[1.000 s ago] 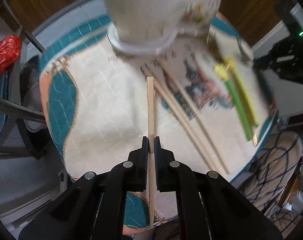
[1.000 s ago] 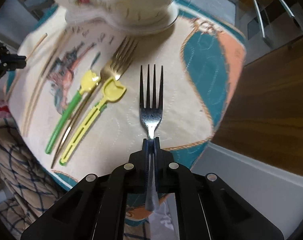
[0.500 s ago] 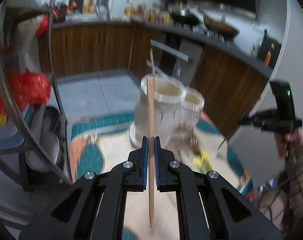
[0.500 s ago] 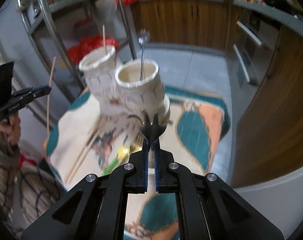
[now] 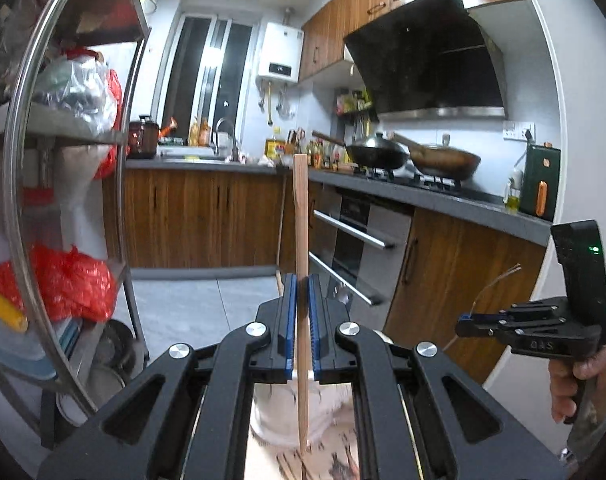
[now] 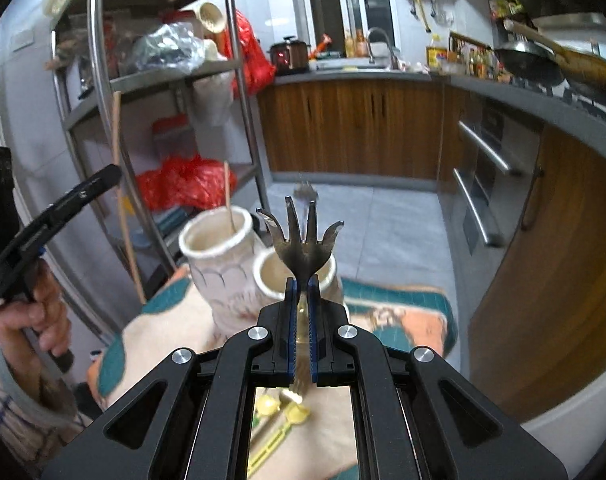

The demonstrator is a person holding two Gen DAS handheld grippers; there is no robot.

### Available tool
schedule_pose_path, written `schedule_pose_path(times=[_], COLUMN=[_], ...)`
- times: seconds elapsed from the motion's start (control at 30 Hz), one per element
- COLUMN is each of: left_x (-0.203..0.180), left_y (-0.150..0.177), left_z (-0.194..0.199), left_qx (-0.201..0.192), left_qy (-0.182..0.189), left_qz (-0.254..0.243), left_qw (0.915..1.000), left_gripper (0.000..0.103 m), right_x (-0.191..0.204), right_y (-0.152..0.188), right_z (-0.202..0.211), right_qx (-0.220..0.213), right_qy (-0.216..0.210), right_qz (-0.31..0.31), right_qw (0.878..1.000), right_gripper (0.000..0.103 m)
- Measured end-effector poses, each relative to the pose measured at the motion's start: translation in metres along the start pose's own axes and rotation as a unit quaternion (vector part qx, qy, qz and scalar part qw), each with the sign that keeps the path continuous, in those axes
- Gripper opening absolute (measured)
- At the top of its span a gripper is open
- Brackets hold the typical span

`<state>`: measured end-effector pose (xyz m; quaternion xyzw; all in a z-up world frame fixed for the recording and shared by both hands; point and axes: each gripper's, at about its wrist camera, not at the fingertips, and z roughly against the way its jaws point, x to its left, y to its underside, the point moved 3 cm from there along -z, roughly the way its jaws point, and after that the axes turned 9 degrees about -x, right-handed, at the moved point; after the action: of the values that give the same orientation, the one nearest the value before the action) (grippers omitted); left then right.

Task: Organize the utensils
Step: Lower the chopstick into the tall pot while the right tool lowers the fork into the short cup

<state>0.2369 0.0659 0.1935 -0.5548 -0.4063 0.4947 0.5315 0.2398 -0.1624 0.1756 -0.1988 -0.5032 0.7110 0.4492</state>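
My left gripper (image 5: 300, 292) is shut on a wooden chopstick (image 5: 301, 240) and holds it upright above the white ceramic holder (image 5: 279, 408), seen blurred below. My right gripper (image 6: 302, 292) is shut on a silver fork (image 6: 303, 236), tines up, just in front of the holder's two cups: the left cup (image 6: 219, 248) has one chopstick standing in it, the right cup (image 6: 269, 272) is behind the fork. The left gripper (image 6: 63, 204) with its chopstick (image 6: 123, 200) shows at the left of the right wrist view. The right gripper (image 5: 475, 320) shows at the right of the left wrist view.
The holder stands on a small table with a cream, teal and orange cloth (image 6: 383, 320). Yellow and green plastic utensils (image 6: 279, 416) lie on it under my right gripper. A metal shelf rack (image 6: 99, 80) stands left; wooden cabinets and an oven (image 6: 483, 168) right.
Both grippers have lifted off the cloth and tilted up, carrying the chopstick and the fork from flat on the table to upright near the holder's cups.
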Motion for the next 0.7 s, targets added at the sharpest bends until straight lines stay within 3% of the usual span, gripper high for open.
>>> schedule_pose_path(times=[0.47, 0.6, 0.7], left_x=[0.010, 0.009, 0.008], left_y=[-0.023, -0.013, 0.007], left_z=[-0.052, -0.061, -0.068], left_qx=[-0.081, -0.092, -0.076], left_qy=[-0.033, -0.039, -0.045], left_qz=[0.040, 0.037, 0.028], left_qw=[0.9954, 0.9943, 0.9957], left_gripper=[0.006, 0.006, 0.006], right_x=[0.017, 0.016, 0.015], right_y=[-0.041, -0.040, -0.031], right_z=[-0.014, -0.028, -0.044], right_qx=[-0.033, -0.027, -0.010], right_qy=[-0.013, -0.011, -0.009], right_qz=[0.023, 0.025, 0.025], right_qw=[0.999, 0.999, 1.000], right_gripper=[0.006, 0.006, 0.006])
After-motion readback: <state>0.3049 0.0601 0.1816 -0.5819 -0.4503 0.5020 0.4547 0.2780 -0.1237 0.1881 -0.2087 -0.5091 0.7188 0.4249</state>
